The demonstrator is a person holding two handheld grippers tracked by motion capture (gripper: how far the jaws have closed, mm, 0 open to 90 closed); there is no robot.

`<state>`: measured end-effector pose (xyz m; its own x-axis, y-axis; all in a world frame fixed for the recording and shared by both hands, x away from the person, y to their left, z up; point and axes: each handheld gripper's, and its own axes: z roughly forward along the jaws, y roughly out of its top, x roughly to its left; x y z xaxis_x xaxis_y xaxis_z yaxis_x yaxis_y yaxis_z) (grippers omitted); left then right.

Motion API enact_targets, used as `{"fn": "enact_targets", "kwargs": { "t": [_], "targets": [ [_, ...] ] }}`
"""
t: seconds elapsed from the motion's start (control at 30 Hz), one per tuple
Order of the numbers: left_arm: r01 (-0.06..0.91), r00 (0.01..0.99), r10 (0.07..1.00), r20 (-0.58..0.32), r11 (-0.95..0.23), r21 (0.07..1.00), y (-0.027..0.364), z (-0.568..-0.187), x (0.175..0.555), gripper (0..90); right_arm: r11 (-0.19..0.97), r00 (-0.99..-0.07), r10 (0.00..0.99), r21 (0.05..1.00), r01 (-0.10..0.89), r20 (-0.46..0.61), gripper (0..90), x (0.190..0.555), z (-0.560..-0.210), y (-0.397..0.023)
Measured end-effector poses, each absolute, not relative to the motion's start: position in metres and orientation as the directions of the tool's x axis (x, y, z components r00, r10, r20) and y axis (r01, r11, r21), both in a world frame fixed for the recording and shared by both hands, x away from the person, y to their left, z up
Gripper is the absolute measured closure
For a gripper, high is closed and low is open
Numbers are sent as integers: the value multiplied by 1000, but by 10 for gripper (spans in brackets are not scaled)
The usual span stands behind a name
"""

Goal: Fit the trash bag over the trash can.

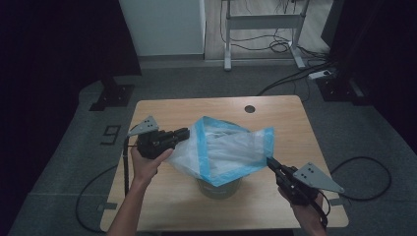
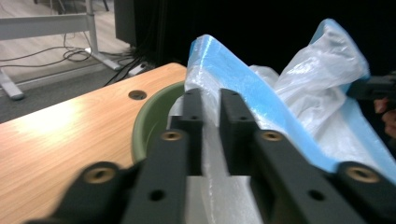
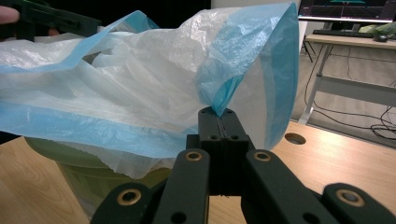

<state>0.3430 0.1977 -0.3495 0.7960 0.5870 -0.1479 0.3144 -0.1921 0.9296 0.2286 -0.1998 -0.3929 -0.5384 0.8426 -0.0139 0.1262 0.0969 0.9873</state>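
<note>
A clear plastic bag with a blue rim is stretched over a green bin in the middle of the wooden table. My left gripper is at the bag's left rim. In the left gripper view its jaws stand nearly together, with the bag's film bunched between them above the bin's rim. At the bag's right corner my right gripper is shut, and a twisted bit of blue rim is pinched at its tips. The bag hangs taut between both grippers.
A round cable hole sits near the table's far edge. Behind the table stand a white cabinet and a grey desk frame. Cables lie on the floor, and one loops at the right.
</note>
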Motion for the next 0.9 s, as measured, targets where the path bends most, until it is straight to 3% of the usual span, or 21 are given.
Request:
{"fn": "enact_targets", "kwargs": {
  "t": [0.07,0.5,0.9],
  "targets": [
    [303,787,601,-141,-177,937,199,-351,344,898,98,-537,843,987,125,-16,890,229,-393,-200],
    [178,686,714,-141,23,984,220,-348,338,900,90,-513,858,988,123,-14,890,233,-392,-208],
    [121,734,660,-160,105,987,235,-361,297,900,75,-465,885,992,98,-22,890,232,-392,-221]
  ]
}}
